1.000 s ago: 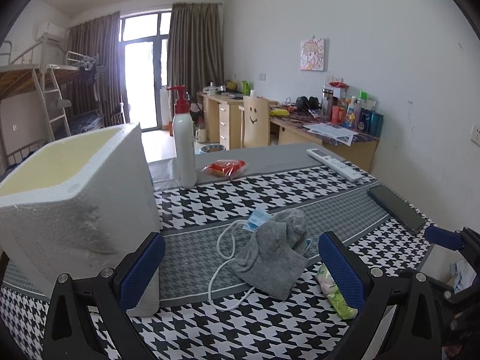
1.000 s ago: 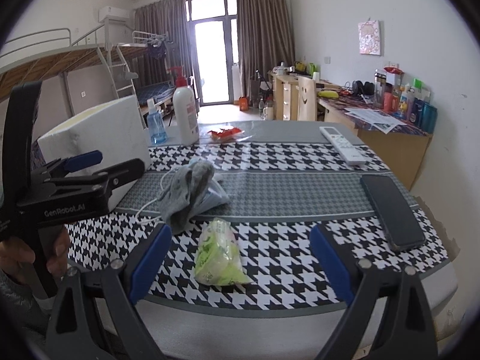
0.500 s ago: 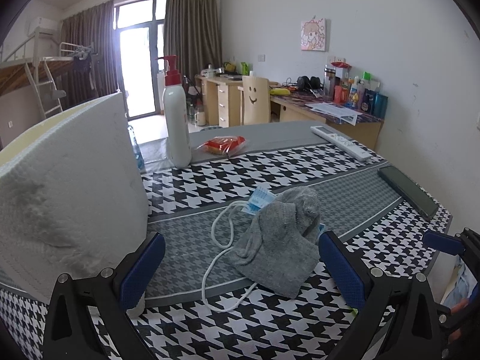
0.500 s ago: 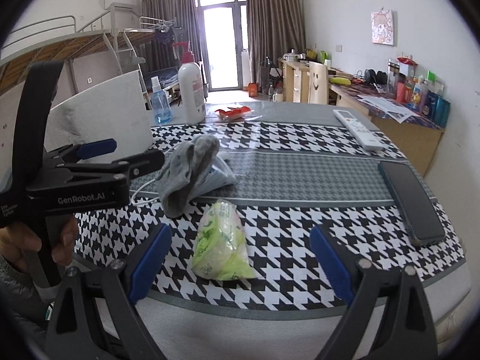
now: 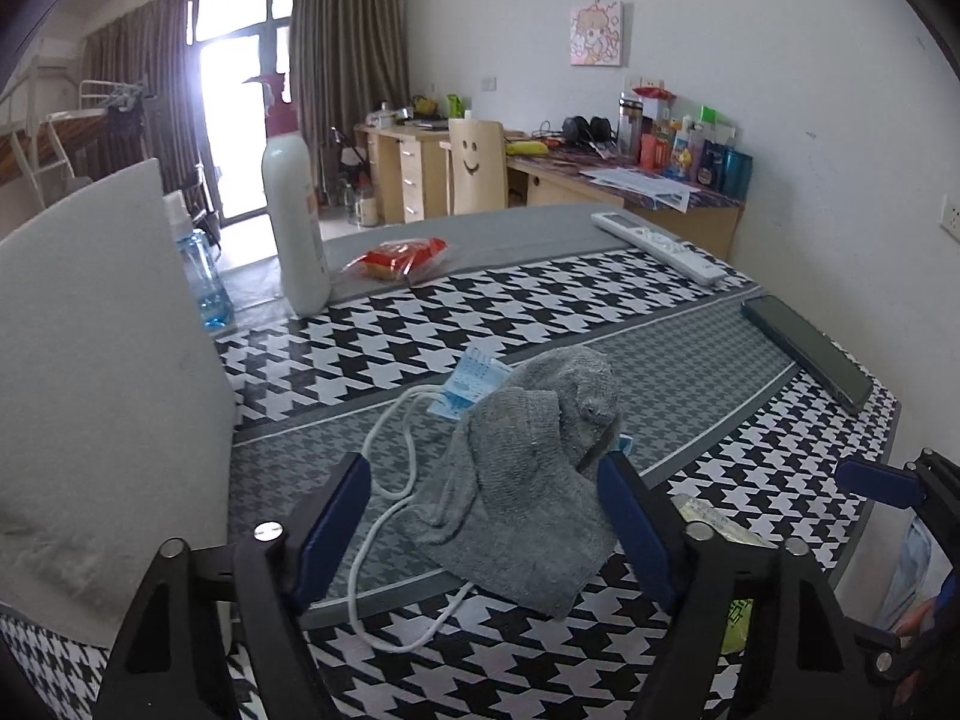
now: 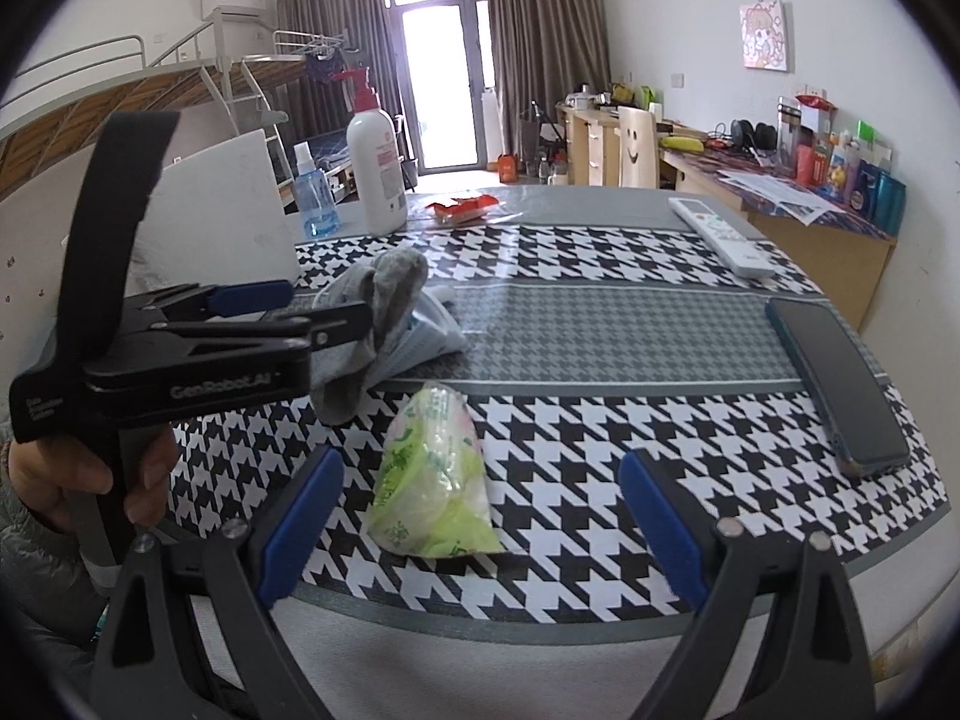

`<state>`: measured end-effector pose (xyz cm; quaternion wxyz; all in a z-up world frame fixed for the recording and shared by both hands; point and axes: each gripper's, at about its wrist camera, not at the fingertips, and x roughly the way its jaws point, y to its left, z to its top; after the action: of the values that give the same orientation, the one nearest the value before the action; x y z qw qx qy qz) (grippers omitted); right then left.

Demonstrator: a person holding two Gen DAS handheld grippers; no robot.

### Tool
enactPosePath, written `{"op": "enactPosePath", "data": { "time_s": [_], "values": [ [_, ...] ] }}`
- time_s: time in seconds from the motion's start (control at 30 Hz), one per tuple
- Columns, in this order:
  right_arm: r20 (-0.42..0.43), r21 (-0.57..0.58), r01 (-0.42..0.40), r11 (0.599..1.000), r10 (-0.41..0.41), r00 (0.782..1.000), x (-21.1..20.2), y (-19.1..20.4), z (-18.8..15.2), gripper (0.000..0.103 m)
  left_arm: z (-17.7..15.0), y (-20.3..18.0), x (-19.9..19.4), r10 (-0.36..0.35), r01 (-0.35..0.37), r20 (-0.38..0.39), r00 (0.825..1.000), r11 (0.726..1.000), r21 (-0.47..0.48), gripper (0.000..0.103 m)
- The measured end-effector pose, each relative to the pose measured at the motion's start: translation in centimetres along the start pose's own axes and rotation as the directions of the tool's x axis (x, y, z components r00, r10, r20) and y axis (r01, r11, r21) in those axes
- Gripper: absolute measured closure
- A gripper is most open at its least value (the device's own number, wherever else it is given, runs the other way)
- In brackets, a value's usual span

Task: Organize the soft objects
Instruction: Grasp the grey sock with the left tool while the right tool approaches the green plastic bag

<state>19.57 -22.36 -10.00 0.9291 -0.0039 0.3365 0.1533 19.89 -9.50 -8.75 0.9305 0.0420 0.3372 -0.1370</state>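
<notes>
Left gripper: the left gripper (image 5: pixel 483 480) is reaching low over the table's near part, its blue-padded jaws having just been closing in. The grey sock (image 5: pixel 528 480) is lying between them; the right pad is sitting at the sock's edge and the left pad is standing clear of it, so nothing is being pinched. In the right wrist view the left gripper (image 6: pixel 336 315) is coming in from the left, with its tips at the sock (image 6: pixel 375 312).

Right gripper: the right gripper (image 6: pixel 480 516) is hovering with its jaws spread wide, and the green tissue pack (image 6: pixel 435 480) is lying between them, untouched.

Hand: a hand (image 6: pixel 90 474) is gripping the left gripper's handle at the left edge.

Grey sock: it is lying crumpled on the houndstooth tablecloth (image 5: pixel 540 306), covering part of a blue face mask (image 5: pixel 474 381) whose white ear loops (image 5: pixel 384 516) are trailing towards the near side.

Green tissue pack: it is resting near the table's near edge, just to the right of the sock and close to it.

White foam box: the white foam box (image 5: pixel 102 396) is standing on the left of the table, near the sock.

Far side: a white pump bottle (image 5: pixel 294 234), a blue spray bottle (image 6: pixel 315 204) and a red snack packet (image 5: pixel 396 255) are sitting towards the far edge.

Right side: a white remote (image 6: pixel 720 234) and a dark phone (image 6: pixel 834 384) are lying on the right, well apart from the sock.
</notes>
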Motion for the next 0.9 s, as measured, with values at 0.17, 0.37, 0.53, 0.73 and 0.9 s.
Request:
{"op": "enactPosePath", "data": {
  "time_s": [0.17, 0.37, 0.53, 0.73, 0.9],
  "values": [
    [-0.016, -0.004, -0.003, 1.000, 0.002, 1.000, 0.5, 0.0, -0.1, 0.007, -0.2, -0.5, 0.9, -0.011, 0.011, -0.026, 1.000, 1.000, 0.019, 0.044],
    [-0.022, 0.001, -0.012, 1.000, 0.012, 1.000, 0.7, -0.1, -0.1, 0.007, -0.1, -0.5, 1.8, -0.046, 0.047, -0.062, 0.997, 0.999, 0.014, 0.068],
    [-0.043, 0.003, -0.038, 0.999, 0.038, 0.998, 1.4, 0.2, 0.1, 0.007, -0.2, -0.3, 2.0, -0.065, 0.066, -0.079, 0.995, 0.998, 0.006, 0.077],
    [-0.077, -0.040, -0.028, 0.999, 0.025, 0.997, 2.3, 1.0, -0.2, 0.010, -0.2, 0.0, 2.1, -0.095, 0.095, -0.084, 0.992, 0.995, -0.012, 0.088],
    [-0.122, -0.072, -0.037, 0.997, 0.028, 0.992, 2.9, 1.6, -0.9, 0.042, -0.3, -0.1, 1.7, -0.109, 0.108, -0.073, 0.991, 0.994, -0.010, 0.089]
  ]
}}
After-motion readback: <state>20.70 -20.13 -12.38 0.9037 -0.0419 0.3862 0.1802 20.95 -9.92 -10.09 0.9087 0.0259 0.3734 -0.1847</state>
